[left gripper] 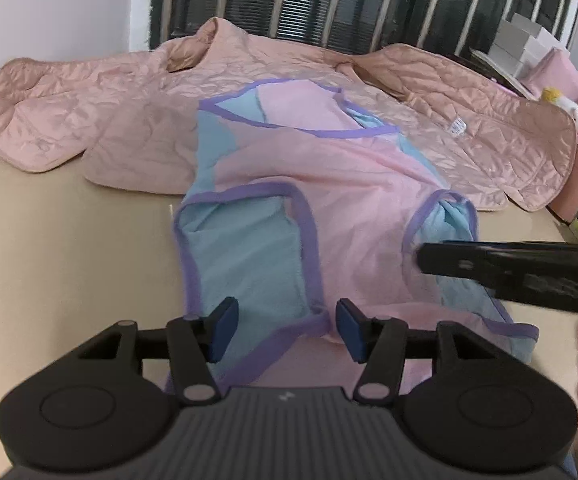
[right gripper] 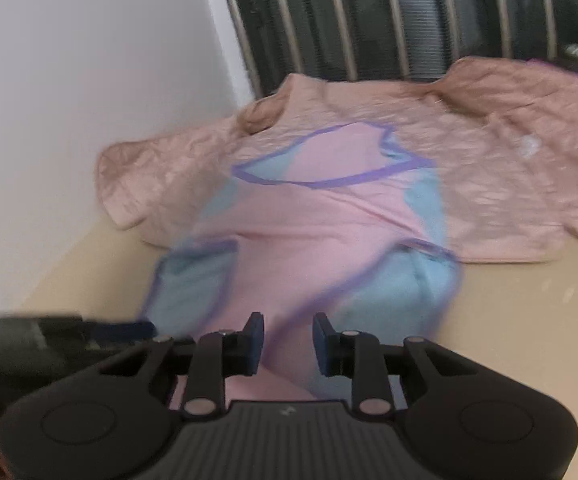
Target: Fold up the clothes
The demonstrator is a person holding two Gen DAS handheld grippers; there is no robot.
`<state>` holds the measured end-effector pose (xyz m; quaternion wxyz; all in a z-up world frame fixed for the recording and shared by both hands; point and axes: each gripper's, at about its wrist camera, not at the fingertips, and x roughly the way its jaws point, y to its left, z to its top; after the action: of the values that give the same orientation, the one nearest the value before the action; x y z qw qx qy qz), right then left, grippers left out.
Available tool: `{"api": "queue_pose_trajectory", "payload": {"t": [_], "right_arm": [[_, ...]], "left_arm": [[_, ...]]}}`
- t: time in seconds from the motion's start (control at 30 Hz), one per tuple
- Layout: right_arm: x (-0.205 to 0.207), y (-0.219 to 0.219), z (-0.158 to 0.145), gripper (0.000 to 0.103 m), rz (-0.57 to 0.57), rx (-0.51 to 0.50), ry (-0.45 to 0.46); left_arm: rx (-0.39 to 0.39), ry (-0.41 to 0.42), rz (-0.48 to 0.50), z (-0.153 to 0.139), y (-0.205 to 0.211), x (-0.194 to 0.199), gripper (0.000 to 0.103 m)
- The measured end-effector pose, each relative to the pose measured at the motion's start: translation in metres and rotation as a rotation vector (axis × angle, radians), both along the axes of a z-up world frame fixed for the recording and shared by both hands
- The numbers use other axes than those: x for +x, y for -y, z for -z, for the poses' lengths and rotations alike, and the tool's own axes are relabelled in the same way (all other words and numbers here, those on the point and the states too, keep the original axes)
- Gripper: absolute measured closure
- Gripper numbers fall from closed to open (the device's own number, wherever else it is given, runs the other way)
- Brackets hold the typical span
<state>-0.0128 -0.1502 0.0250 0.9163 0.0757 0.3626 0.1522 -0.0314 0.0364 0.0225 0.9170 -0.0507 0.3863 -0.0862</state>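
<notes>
Two garments lie on the tan table (left gripper: 69, 240), neither folded yet as far as I can judge. At far left a quilted pink jacket (left gripper: 129, 120) sprawls with sleeves spread. Over its middle and reaching toward the near edge lies a pink and blue top (left gripper: 309, 184) with purple trim, mostly flat, its near hem under both tools. The left gripper (left gripper: 285, 330) has its jaws apart above that hem, nothing pinched. The right gripper (right gripper: 287, 344) to its right stands narrower yet also apart, cloth beneath but not clamped. Behind are a white wall at left, dark slatted blinds (left gripper: 329, 0), and boxes (left gripper: 525, 40) at far right.
</notes>
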Motion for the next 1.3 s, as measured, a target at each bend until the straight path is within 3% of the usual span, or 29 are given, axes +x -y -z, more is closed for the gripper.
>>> {"api": "queue_pose_trajectory", "payload": {"t": [0.07,0.13,0.17,0.23,0.3,0.4,0.5,0.57,0.67,0.8,0.87,0.93,1.0,1.07,1.2,1.3], "right_arm": [[0.017,-0.006,0.009,0.087,0.0,-0.005,-0.067],[0.027,-0.01,0.015,0.102,0.011,-0.016,-0.105],[0.028,-0.011,0.012,0.102,0.02,-0.031,-0.101],[0.026,-0.012,0.003,0.102,0.017,-0.055,-0.047],[0.017,-0.015,-0.008,0.102,-0.028,-0.082,0.076],[0.008,-0.023,-0.005,0.094,-0.092,-0.215,0.196],[0.005,-0.022,0.003,0.08,-0.088,-0.3,0.135],[-0.009,-0.012,0.002,0.066,-0.039,-0.276,0.155],[-0.03,0.003,0.002,0.066,0.001,-0.199,0.156],[-0.041,0.005,0.011,0.07,-0.026,-0.167,0.125],[-0.041,0.003,0.015,0.08,-0.043,-0.174,0.093],[-0.039,-0.001,0.022,0.098,-0.058,-0.181,0.065],[-0.04,-0.003,0.023,0.1,-0.032,-0.203,0.079],[-0.044,0.001,0.018,0.101,0.002,-0.209,0.097],[-0.051,0.006,0.01,0.095,0.005,-0.213,0.115],[-0.043,0.001,0.007,0.089,-0.014,-0.202,0.124]], "left_arm": [[-0.028,0.002,-0.023,-0.002,-0.007,-0.004,0.048],[-0.06,0.005,-0.034,-0.002,-0.013,-0.009,0.048],[-0.065,0.01,-0.026,-0.001,-0.014,-0.011,0.047],[-0.037,0.023,-0.012,0.001,-0.012,-0.014,0.046],[-0.007,0.033,0.0,0.002,-0.008,-0.016,0.046],[-0.015,0.032,0.001,0.001,-0.007,-0.014,0.046],[-0.039,0.033,0.006,-0.004,-0.007,-0.013,0.046],[-0.03,0.04,0.015,-0.006,-0.004,-0.012,0.045],[-0.021,0.033,0.041,-0.004,0.002,-0.007,0.044],[-0.021,0.024,0.09,-0.001,0.012,0.001,0.047],[-0.037,0.028,0.104,-0.001,0.015,0.001,0.047],[-0.037,0.027,0.102,0.002,0.016,-0.001,0.054],[-0.013,0.027,0.079,0.005,0.016,-0.003,0.066],[-0.021,0.034,0.06,0.005,0.013,-0.005,0.066],[-0.051,0.027,0.053,0.002,0.009,-0.002,0.052],[-0.068,0.041,0.054,-0.003,0.005,0.001,0.052]]}}
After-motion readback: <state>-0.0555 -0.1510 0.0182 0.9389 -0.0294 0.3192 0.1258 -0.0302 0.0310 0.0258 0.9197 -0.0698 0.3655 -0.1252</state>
